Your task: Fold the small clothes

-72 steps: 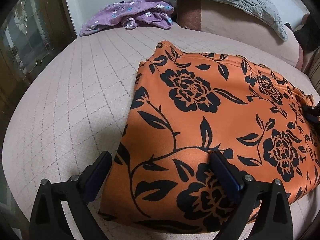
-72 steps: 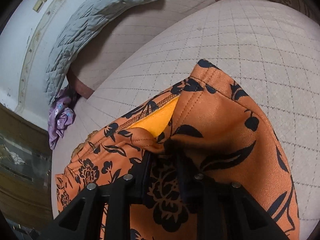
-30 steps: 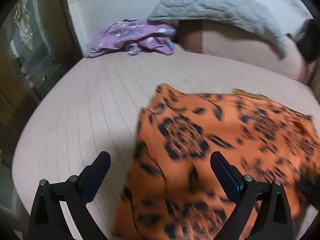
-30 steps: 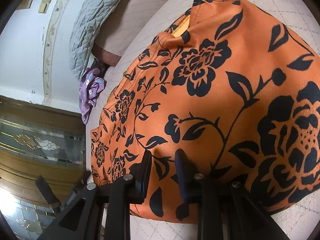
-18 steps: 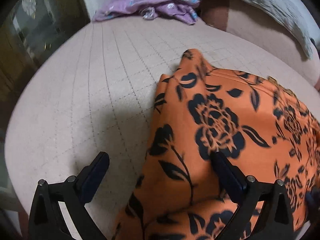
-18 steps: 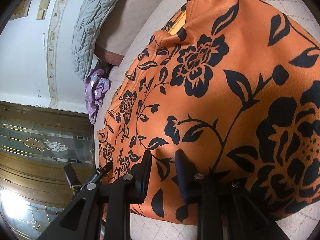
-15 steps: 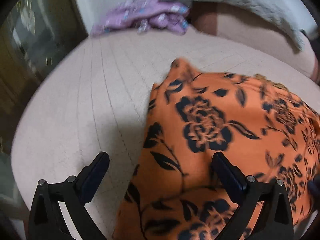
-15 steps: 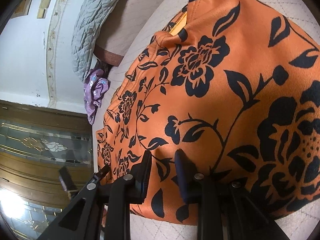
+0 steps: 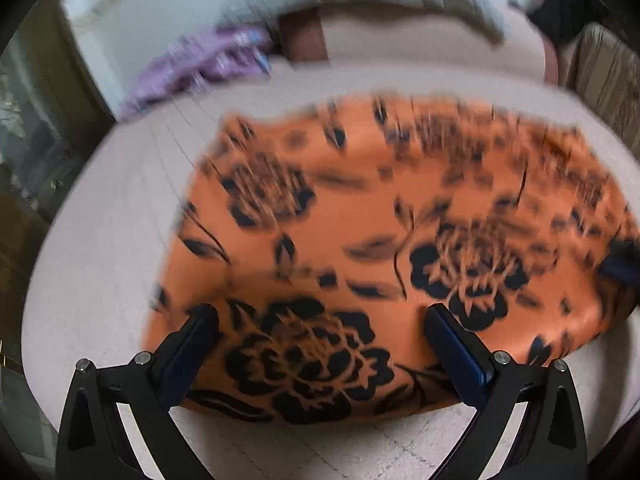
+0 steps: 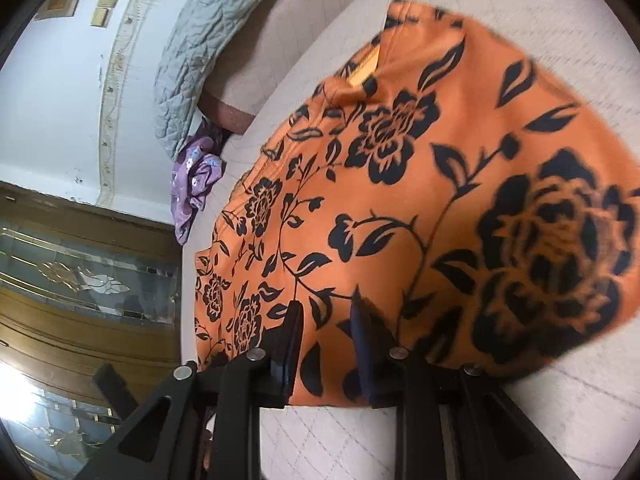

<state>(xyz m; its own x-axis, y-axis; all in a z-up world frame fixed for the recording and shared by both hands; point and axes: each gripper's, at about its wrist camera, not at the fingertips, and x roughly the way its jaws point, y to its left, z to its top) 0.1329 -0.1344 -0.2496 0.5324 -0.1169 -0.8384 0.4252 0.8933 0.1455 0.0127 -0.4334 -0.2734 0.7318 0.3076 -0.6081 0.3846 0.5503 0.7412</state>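
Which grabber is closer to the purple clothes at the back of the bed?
Probably left, though it's close. The left gripper hangs open over the orange flowered garment, facing the purple clothes. The right gripper pinches the garment's edge, farther along.

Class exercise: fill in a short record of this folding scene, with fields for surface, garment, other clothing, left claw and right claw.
surface: quilted beige bed
garment: orange floral garment, lying on the bed
other clothing: purple garment, bunched at the far edge by the grey quilt
left claw: open, fingers straddling the near hem
right claw: shut on the garment's near edge
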